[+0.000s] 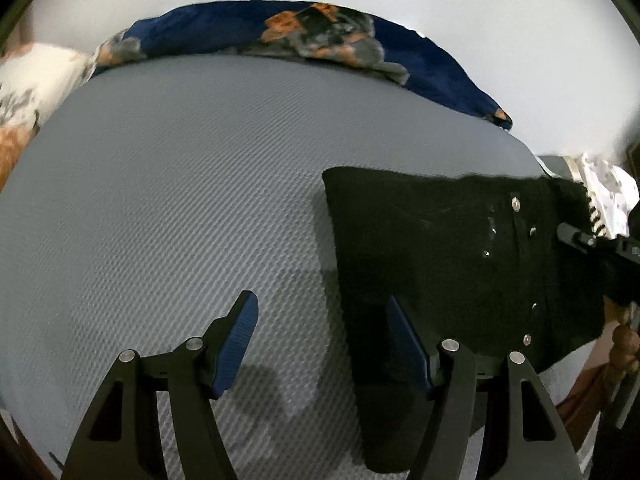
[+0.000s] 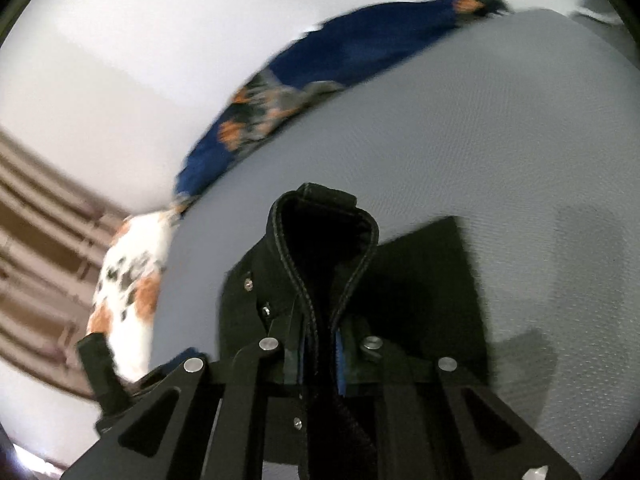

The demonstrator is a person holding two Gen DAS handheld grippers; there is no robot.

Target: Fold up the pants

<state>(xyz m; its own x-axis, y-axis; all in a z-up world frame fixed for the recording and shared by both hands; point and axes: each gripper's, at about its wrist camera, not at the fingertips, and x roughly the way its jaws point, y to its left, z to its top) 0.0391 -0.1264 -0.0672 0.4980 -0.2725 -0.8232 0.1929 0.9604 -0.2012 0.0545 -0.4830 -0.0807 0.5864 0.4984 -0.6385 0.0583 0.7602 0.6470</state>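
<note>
Black pants (image 1: 448, 240) with metal studs lie folded on the right part of a grey bed (image 1: 180, 200). My left gripper (image 1: 320, 316) is open just above the bed, its right finger (image 1: 404, 340) over the pants' near left edge, its left finger over bare sheet. My right gripper (image 2: 320, 344) is shut on the pants' waistband (image 2: 324, 240), which stands up in a loop between its blue pads. The right gripper also shows in the left wrist view (image 1: 576, 236) at the pants' right end.
A dark blue blanket (image 1: 280, 32) with orange and grey flowers lies along the far side of the bed. A white patterned pillow (image 1: 36, 76) sits at the far left. A white wall is behind. Wooden bed frame (image 1: 624, 340) at the right edge.
</note>
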